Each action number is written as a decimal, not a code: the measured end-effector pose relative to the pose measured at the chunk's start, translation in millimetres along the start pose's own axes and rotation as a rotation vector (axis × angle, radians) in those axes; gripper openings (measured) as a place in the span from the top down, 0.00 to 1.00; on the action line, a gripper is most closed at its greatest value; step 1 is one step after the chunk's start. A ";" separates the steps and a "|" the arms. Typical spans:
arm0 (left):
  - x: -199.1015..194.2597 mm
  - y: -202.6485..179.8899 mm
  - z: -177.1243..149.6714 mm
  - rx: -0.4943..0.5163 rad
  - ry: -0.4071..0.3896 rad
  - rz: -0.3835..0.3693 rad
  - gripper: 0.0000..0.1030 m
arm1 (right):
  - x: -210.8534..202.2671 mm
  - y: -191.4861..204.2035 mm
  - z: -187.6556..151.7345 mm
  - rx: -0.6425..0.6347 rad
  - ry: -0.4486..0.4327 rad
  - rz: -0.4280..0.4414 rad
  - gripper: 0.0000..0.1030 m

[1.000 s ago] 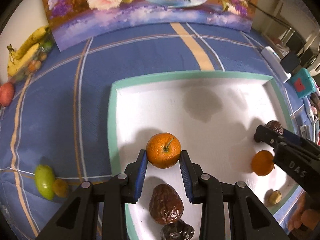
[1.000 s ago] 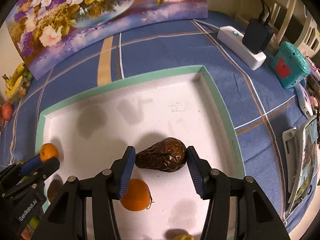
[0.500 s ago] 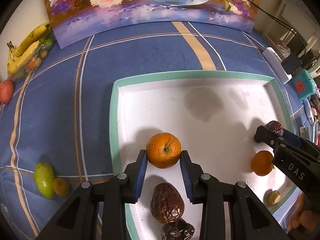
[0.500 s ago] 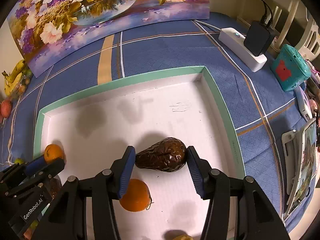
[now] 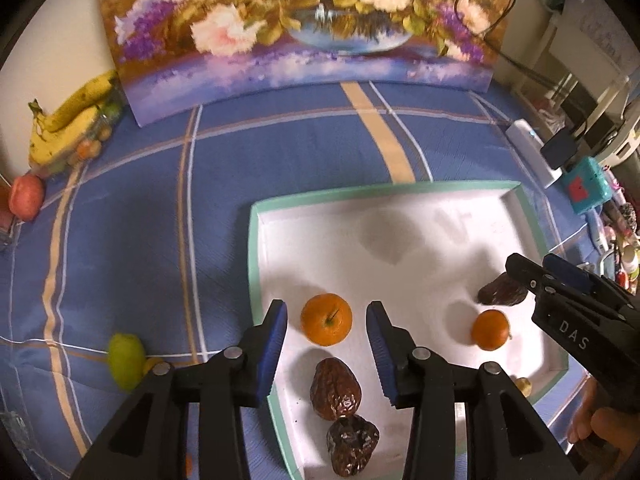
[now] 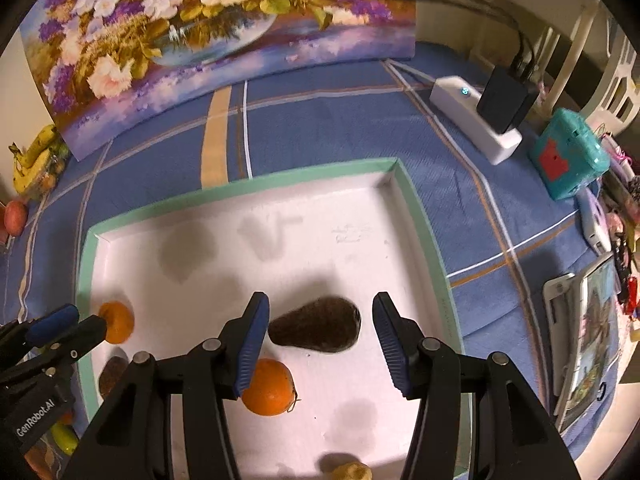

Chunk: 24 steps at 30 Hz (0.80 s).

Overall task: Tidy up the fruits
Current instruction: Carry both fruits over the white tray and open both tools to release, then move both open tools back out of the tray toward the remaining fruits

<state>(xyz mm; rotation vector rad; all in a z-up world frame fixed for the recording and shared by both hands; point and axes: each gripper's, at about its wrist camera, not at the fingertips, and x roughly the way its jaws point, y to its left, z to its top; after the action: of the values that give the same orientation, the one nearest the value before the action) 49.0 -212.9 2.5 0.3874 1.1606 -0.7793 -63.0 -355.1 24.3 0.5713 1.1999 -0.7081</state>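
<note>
A white tray with a green rim [image 5: 253,264] [image 6: 420,216] lies on the blue cloth. My left gripper [image 5: 326,330] is open around an orange [image 5: 326,319] that rests on the tray floor, pads apart from it. Two dark wrinkled avocados [image 5: 335,389] [image 5: 352,446] lie just below it. My right gripper [image 6: 320,330] is open around another dark avocado [image 6: 316,329] lying in the tray. A second orange [image 6: 268,387] [image 5: 490,329] sits by the right gripper's left finger.
Outside the tray lie a green fruit [image 5: 125,360], bananas [image 5: 68,118] and a red apple [image 5: 25,201] at the left. A small yellow-brown fruit [image 6: 352,471] sits near the tray's front. A flower painting [image 5: 296,20], power strip [image 6: 476,124] and teal box [image 6: 568,156] stand behind and right.
Both grippers have opened and let go: the left released the orange, the right released the dark avocado. Both have drawn back and up a little.
</note>
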 end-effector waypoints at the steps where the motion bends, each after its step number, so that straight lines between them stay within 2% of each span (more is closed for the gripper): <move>1: -5.5 1.0 0.0 -0.001 -0.009 0.001 0.57 | -3.9 -0.2 0.6 -0.001 -0.008 0.001 0.47; 15: -47.5 16.6 8.0 -0.043 -0.098 0.018 0.57 | -68.2 1.7 14.3 -0.019 -0.149 0.021 0.47; 24: -51.1 22.1 8.1 -0.066 -0.105 0.032 0.57 | -74.1 1.9 14.6 -0.021 -0.166 0.023 0.47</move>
<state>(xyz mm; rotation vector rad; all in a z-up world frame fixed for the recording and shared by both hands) 61.0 -185.3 50.1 0.3061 1.0765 -0.7236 -67.2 -350.7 99.6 0.4982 1.0437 -0.7089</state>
